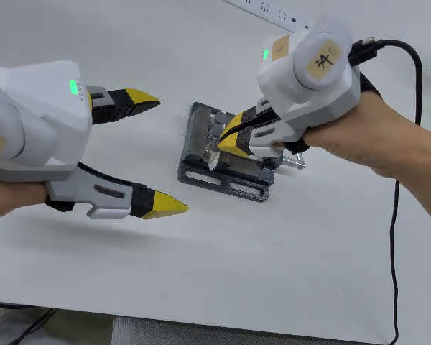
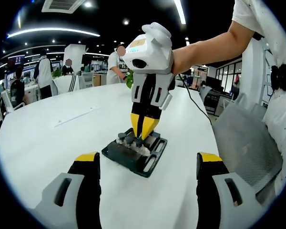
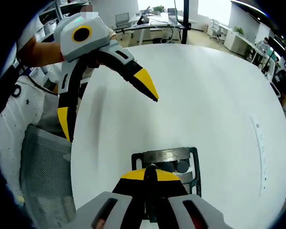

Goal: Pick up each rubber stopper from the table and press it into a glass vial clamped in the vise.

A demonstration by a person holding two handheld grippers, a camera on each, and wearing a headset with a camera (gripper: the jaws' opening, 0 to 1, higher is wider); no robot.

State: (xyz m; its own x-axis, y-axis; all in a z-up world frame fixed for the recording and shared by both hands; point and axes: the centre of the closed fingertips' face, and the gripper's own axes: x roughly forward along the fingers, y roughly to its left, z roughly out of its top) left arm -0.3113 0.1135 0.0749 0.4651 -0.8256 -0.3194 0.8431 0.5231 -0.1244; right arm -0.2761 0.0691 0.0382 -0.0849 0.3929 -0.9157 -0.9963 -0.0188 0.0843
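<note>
The left gripper (image 1: 167,154) is wide open and holds nothing, left of the vise (image 1: 233,185). The right gripper (image 1: 226,141) is closed tight, right over the rubber stoppers (image 2: 129,138) in the vise.

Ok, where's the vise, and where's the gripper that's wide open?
vise (image 1: 226,183), head view, on its dark base plate.
left gripper (image 1: 172,155), head view, midway between its two yellow fingertips.

A dark grey vise (image 1: 226,180) with a slotted base sits flat directly beneath the pinched-together yellow fingertips (image 1: 233,146) of the right gripper (image 1: 220,142), clamping upright clear glass vials (image 1: 210,158), with round dark grey rubber stoppers (image 1: 217,121) seated on vials just beyond those tips.
</note>
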